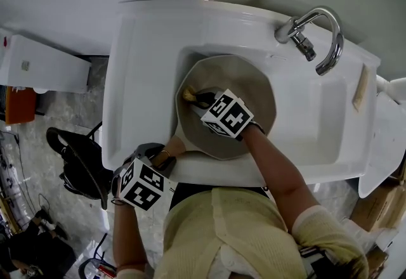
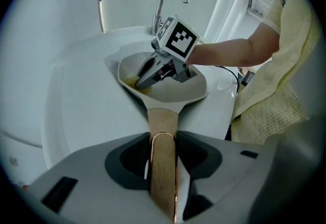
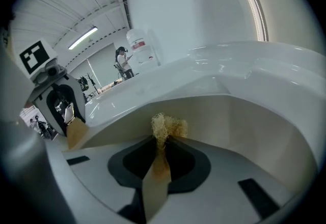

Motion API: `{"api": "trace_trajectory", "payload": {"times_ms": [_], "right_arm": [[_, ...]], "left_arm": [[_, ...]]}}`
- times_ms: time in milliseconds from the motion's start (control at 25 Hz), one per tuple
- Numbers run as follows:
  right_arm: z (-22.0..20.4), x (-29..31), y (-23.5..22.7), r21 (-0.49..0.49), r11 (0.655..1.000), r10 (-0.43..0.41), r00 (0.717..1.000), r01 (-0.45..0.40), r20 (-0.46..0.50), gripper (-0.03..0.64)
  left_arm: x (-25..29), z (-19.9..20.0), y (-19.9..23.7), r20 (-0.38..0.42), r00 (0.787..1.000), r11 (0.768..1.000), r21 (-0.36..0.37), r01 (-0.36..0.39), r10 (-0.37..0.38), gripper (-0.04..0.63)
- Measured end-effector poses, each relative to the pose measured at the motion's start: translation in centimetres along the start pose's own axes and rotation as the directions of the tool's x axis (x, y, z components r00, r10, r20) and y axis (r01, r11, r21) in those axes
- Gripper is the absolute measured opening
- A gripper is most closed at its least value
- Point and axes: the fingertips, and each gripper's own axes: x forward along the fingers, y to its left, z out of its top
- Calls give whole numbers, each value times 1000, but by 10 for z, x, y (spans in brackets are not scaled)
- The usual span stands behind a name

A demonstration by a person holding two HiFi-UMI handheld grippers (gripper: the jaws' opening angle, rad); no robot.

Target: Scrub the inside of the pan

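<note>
A cream pan [image 1: 254, 90] lies in the white sink [image 1: 317, 125], its wooden handle [image 1: 174, 144] pointing to the front left. My left gripper [image 1: 163, 158] is shut on that pan handle [image 2: 163, 151], seen running between the jaws in the left gripper view. My right gripper [image 1: 198, 97] reaches into the pan [image 2: 173, 96] and is shut on a tan fibre scrubber [image 1: 189, 93]. In the right gripper view the scrubber [image 3: 168, 127] sticks out past the jaws against the pan's inner wall [image 3: 244, 116].
A chrome tap [image 1: 320, 33] stands at the sink's back right. A black bag [image 1: 79, 163] sits on the floor at the left, beside a white box [image 1: 44, 62]. A person's arm [image 1: 282, 173] spans the sink's front rim.
</note>
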Motion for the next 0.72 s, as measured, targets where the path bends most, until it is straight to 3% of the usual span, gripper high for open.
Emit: {"api": "trace_trajectory", "payload": {"times_ms": [360,720], "right_arm": [[-5,-4,26,-62,995,83,996,-84,-18,74],[-21,-11,51,-136,975,163,981,-177,-107,74]], "left_arm": [[0,0,1,4,1000,1000,9,-8,8,202],[0,0,1,8,1000,1000,18,-6,6,201]]}}
